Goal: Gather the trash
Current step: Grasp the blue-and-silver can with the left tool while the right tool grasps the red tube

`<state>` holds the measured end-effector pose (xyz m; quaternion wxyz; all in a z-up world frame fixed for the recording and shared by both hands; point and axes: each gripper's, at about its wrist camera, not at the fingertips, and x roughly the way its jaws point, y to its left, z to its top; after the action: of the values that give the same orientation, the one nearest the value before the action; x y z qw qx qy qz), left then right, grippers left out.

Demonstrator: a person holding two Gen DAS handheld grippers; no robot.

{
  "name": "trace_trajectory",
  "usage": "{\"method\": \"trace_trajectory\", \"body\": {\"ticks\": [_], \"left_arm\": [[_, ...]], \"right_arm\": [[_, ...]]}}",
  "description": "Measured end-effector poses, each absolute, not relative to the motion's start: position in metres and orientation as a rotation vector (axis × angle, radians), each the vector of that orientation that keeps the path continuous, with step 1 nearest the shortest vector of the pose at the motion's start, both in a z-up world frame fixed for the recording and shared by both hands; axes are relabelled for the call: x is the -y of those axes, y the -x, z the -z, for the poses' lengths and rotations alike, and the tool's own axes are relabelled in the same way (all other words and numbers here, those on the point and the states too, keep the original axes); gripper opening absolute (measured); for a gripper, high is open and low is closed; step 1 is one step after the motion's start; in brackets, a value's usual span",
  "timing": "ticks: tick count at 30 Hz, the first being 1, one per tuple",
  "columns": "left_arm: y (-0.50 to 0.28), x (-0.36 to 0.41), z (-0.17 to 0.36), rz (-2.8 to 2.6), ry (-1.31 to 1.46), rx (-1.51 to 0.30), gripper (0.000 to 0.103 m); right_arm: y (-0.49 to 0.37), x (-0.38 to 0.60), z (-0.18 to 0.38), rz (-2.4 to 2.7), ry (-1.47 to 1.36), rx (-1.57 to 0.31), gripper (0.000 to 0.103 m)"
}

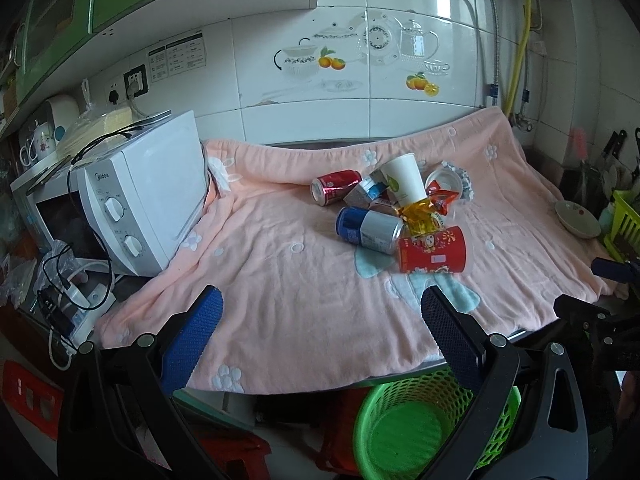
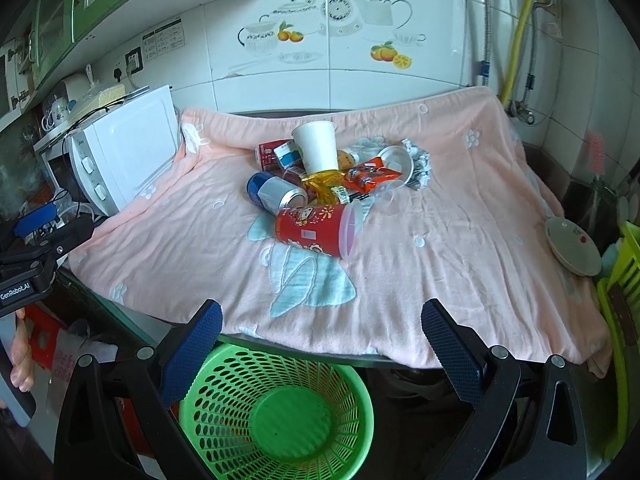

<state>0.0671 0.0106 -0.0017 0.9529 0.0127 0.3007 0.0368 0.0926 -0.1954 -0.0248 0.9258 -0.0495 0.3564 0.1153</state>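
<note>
With both grippers' jaws apart and empty, take the red can (image 2: pixel 316 230), nearest piece of the pile on the surface, probably loose, then drop it in the green basket (image 2: pixel 276 412) below.

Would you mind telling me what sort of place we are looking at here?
Most likely a home kitchen: a microwave sits on the counter, tiled walls carry teapot decals, and green cabinets hang above.

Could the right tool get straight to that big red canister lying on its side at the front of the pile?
Probably yes. The right tool is open and empty, and the red canister lies at the near edge of the pile, with only bare pink blanket between them. The green basket sits below the counter, out of the way.
</note>
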Motion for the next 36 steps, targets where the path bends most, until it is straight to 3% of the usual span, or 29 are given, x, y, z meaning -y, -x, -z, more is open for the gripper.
{"method": "trace_trajectory", "body": {"ticks": [13,36], "left_arm": [[-0.119,-0.032,0.017,-0.078,-0.035,-0.656,0.098],[-0.195,-0.064,0.042,-0.081,-0.044,-0.732,0.098]], "right_arm": [[-0.187,0.181,0.041,-0.396,0.161,-0.822,0.097],[-0.315,0.128,0.102,-0.660,0.522,-0.996,0.097]]}}
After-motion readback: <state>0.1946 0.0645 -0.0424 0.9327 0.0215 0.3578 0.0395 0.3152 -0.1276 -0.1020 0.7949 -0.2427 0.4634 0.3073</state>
